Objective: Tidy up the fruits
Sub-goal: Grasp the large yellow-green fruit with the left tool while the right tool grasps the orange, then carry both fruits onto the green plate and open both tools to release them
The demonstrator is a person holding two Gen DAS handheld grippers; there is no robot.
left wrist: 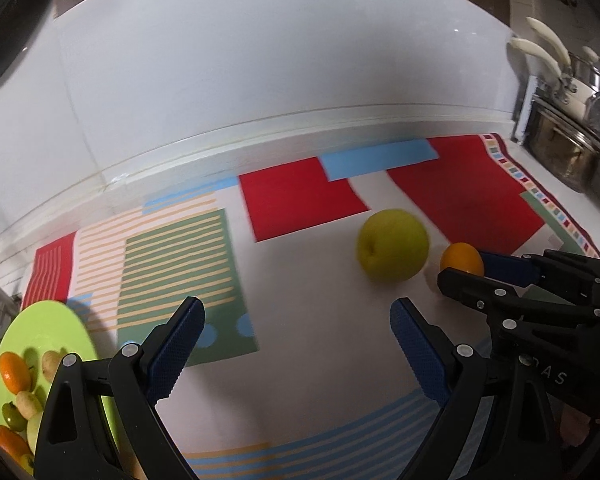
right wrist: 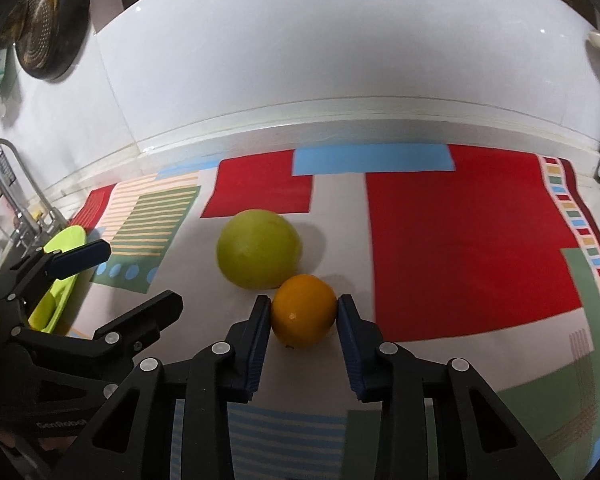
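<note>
An orange sits on the patterned mat between the pads of my right gripper, which is shut on it. A large yellow-green fruit rests just behind and left of the orange, touching it or nearly so. In the left wrist view the orange and the big fruit lie ahead to the right, with the right gripper reaching in. My left gripper is open and empty above the mat. A lime-green plate at lower left holds several small fruits.
The colourful mat covers the counter up to a white tiled wall. A sink tap stands at the left beyond the plate. Pots with cream handles stand on a stove at the far right.
</note>
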